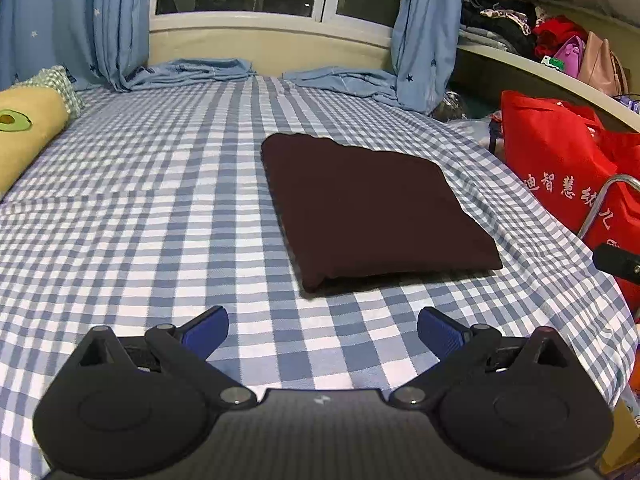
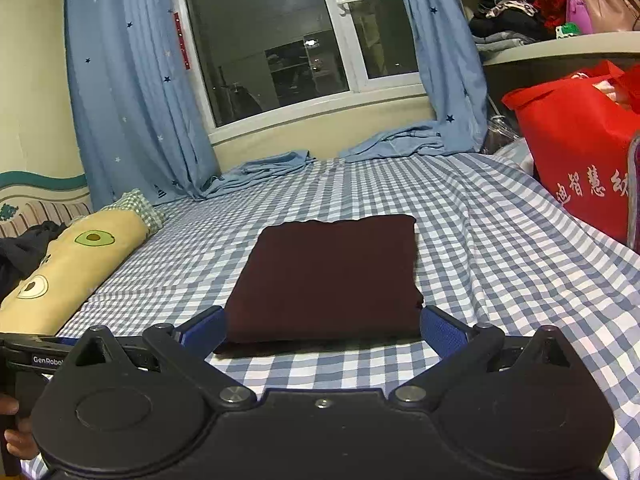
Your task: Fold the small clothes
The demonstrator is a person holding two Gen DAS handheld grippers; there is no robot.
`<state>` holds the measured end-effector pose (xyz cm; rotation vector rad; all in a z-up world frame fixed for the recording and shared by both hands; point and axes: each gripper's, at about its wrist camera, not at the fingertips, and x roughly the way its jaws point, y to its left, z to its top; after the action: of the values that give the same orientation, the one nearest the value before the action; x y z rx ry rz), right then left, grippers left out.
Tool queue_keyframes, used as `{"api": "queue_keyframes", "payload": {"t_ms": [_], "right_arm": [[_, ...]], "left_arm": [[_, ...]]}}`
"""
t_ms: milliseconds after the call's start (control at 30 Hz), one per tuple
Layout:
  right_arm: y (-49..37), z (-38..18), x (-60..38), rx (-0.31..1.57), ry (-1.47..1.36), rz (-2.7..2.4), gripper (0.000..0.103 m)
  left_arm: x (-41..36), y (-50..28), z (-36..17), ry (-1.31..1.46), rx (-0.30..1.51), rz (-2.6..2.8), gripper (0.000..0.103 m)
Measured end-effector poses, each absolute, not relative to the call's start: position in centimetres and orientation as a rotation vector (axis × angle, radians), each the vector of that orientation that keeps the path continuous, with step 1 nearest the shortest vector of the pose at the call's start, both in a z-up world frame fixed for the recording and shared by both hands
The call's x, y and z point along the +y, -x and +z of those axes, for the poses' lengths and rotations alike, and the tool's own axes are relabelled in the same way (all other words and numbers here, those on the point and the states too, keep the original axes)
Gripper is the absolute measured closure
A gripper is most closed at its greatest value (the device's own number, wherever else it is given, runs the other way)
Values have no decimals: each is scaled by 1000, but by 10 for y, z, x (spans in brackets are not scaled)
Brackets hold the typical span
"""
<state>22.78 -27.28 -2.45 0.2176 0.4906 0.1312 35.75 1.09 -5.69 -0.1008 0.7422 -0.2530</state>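
Nearest the cameras, on a bed covered in a blue-and-white checked sheet (image 1: pixel 160 208), both grippers sit released with blue pads spread wide: the left gripper (image 1: pixel 323 330) hovers over bare sheet just short of a folded dark maroon garment (image 1: pixel 372 204), which lies ahead and to its right, while the right gripper (image 2: pixel 323 330) faces the same garment (image 2: pixel 328 276) head-on, its near edge lying between the two pads without visibly touching them. The garment rests flat as a neat rectangle, all four edges free, with open sheet on its left and beyond it. At the left side of the right wrist view, a hand (image 2: pixel 14 432) grips the left gripper's handle. To the left of the bed lies a yellow avocado-print pillow (image 2: pixel 76 264); to the right stands a red bag (image 1: pixel 560 160) beside a cluttered shelf (image 1: pixel 540 64). Farther back, blue star-print curtains (image 2: pixel 132 92) pool onto the sheet beneath a dark window (image 2: pixel 272 40).
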Motion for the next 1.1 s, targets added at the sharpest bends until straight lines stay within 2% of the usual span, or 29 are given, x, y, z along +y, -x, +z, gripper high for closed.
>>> {"api": "queue_keyframes", "payload": {"t_ms": [267,600,733,1100], "right_arm": [[-294,-25,-293,550,-117,262,1],[-458,-72,-363,855,-474,398,1],[-494,-104,-390,947,-671,408,1],[-542,-144,-415,1008,-732,411,3]], "left_arm": [[29,-416,-61,225,769,-309,1],[61,-548,-144,696,988,-440,1],[55,-566,-169,675,1034,-414,1],[47,-586,-195,857,969,-527,1]]}}
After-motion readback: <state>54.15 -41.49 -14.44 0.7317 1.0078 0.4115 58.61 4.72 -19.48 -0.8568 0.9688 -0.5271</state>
